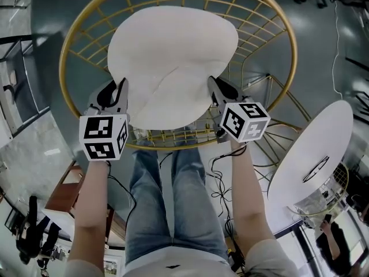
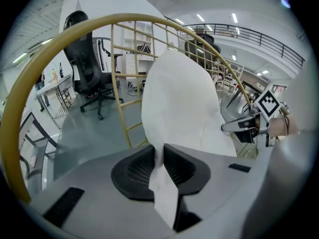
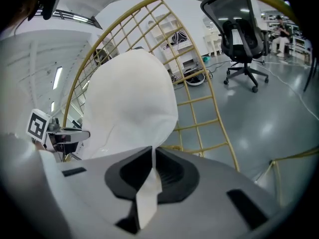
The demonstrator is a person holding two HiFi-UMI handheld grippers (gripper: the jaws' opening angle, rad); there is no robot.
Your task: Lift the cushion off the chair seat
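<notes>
I have both grippers clamped on the white cushion [image 1: 173,62], which sits in the bowl of the round gold wire chair [image 1: 74,36], its near edge at the front rim just ahead of my legs [image 1: 173,201]. The left gripper [image 1: 118,90] bites the near-left part of that edge. In the left gripper view its two dark pads are closed on a fold of white fabric that runs back between them, and the rest of the cushion [image 2: 179,103] rises broad and pale in front. The right gripper [image 1: 214,86] has the near-right part of the edge, and in the right gripper view its jaws pinch a thin flap of the same cloth the same way, with the cushion [image 3: 129,103] bulging up behind against the gold lattice of the backrest. I cannot tell from these views whether the cushion's underside has cleared the seat. Each gripper can be seen from the other across the cushion's front edge. To the right of the chair stands a round white table [image 1: 311,154], and black office chairs [image 3: 244,39] stand on the grey floor beyond.
</notes>
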